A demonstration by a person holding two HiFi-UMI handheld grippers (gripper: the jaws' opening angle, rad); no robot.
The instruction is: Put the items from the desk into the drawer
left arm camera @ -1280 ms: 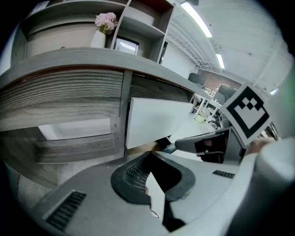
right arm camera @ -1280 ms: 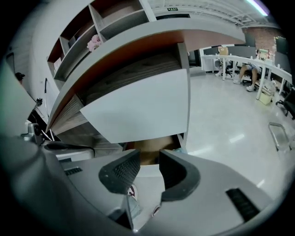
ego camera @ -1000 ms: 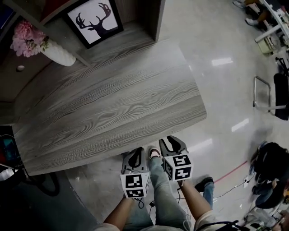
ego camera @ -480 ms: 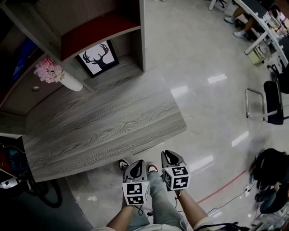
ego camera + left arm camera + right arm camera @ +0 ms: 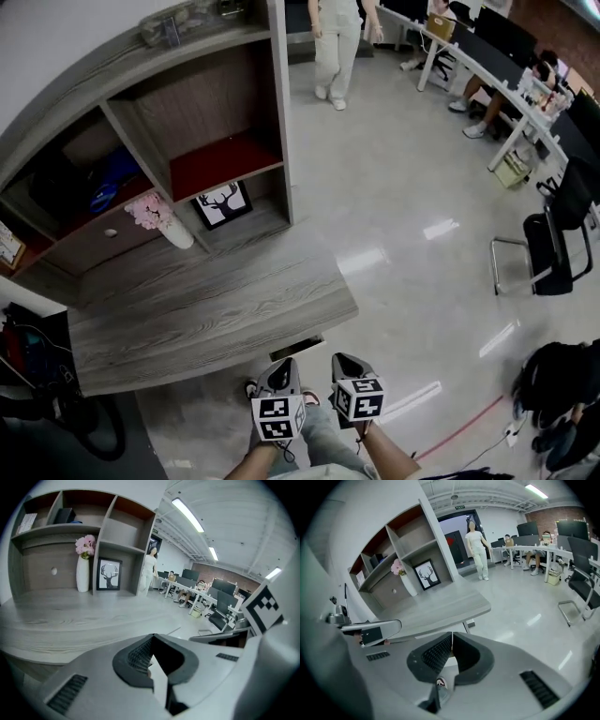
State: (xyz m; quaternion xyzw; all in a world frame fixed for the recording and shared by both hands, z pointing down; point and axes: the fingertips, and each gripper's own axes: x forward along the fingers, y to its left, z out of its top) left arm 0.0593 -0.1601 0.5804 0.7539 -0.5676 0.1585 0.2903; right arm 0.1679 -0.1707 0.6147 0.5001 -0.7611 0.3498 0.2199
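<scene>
The left hand-held gripper (image 5: 283, 366) and the right hand-held gripper (image 5: 343, 360) are pressed together, just off the grey wooden worktop (image 5: 206, 314). A white vase with pink flowers (image 5: 174, 231) stands at its back, by what may be a brown drawer (image 5: 90, 247).

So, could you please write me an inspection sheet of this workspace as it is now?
Surface: grey wooden desk, top bare at the front.
Job's things: no loose items seen; drawer looks closed.
Clutter: flower vase and deer picture at the desk's back.
Grippers: left gripper and right gripper shut, empty, short of the desk.
Cables: dark cables left of the desk.
Surroundings: shelf unit, standing person, office chair.
</scene>
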